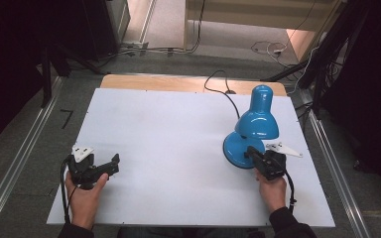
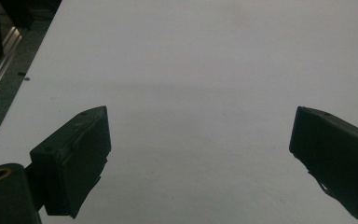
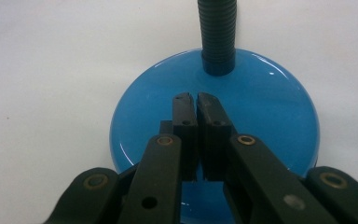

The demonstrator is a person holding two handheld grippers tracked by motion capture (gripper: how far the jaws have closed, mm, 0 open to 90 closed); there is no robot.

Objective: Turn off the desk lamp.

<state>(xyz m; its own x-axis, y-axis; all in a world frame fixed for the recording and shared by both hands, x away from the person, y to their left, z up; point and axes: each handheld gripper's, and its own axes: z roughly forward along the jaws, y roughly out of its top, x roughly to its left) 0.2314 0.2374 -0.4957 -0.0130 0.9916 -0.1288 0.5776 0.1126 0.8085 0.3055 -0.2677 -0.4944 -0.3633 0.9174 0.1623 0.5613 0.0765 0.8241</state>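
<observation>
A blue desk lamp [image 1: 257, 121] stands on the white table [image 1: 168, 129] at the right, its shade bent over its round base [image 1: 233, 148]. My right gripper [image 1: 251, 153] rests its tips on the near part of that base. In the right gripper view the jaws of the right gripper [image 3: 196, 99] are pressed together on the glossy blue base [image 3: 270, 107], just in front of the black ribbed neck [image 3: 218, 32]; nothing shows between them. My left gripper [image 1: 110, 166] is at the table's front left. Its jaws stand wide apart over bare table, seen on the left gripper [image 2: 200, 112] itself.
The lamp's black cable [image 1: 218, 87] runs off the table's far edge to the floor. Metal rails [image 1: 15, 163] flank the table on both sides. Dark stands and loose wires [image 1: 270, 48] are on the floor behind.
</observation>
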